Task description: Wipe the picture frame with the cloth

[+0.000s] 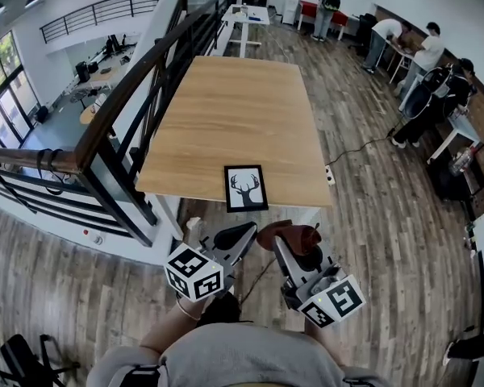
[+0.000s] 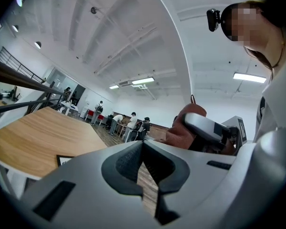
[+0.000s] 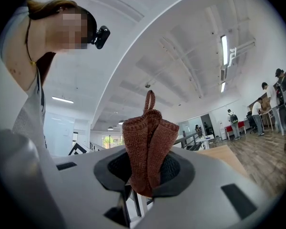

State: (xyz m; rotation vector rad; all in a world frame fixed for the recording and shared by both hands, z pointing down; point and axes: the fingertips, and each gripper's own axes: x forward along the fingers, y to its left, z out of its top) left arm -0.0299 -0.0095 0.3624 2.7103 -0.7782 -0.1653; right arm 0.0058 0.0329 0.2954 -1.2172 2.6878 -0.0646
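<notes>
What print can be made out is a black-and-white square marker pattern on the left cube (image 1: 194, 271) and the right cube (image 1: 332, 301), and the picture itself, a black stag's head with antlers on a white ground. The picture frame (image 1: 246, 188) is a slim black rectangle set upright in format. It sits at the near edge of the light wooden table (image 1: 234, 111), a little right of that edge's middle. In the head view its lower end reaches over the edge, and I cannot tell whether it lies flat or is propped up. In the left gripper view one corner of it shows at the table's edge. The left gripper (image 2: 143, 144) has its jaws pressed together with nothing between them, and it is held in front of the table, apart from the frame. The right gripper (image 3: 145, 175) is just beside it, also short of the table. Its jaws are pinched on the cloth (image 3: 148, 149), a rust-brown knitted piece folded into thick ribs. A small hanging loop stands up from its top. The cloth bunches above the dark pads (image 3: 176, 168) and a short end hangs below them. Several people stand at desks across the wooden floor (image 1: 387, 216), well beyond the table.
</notes>
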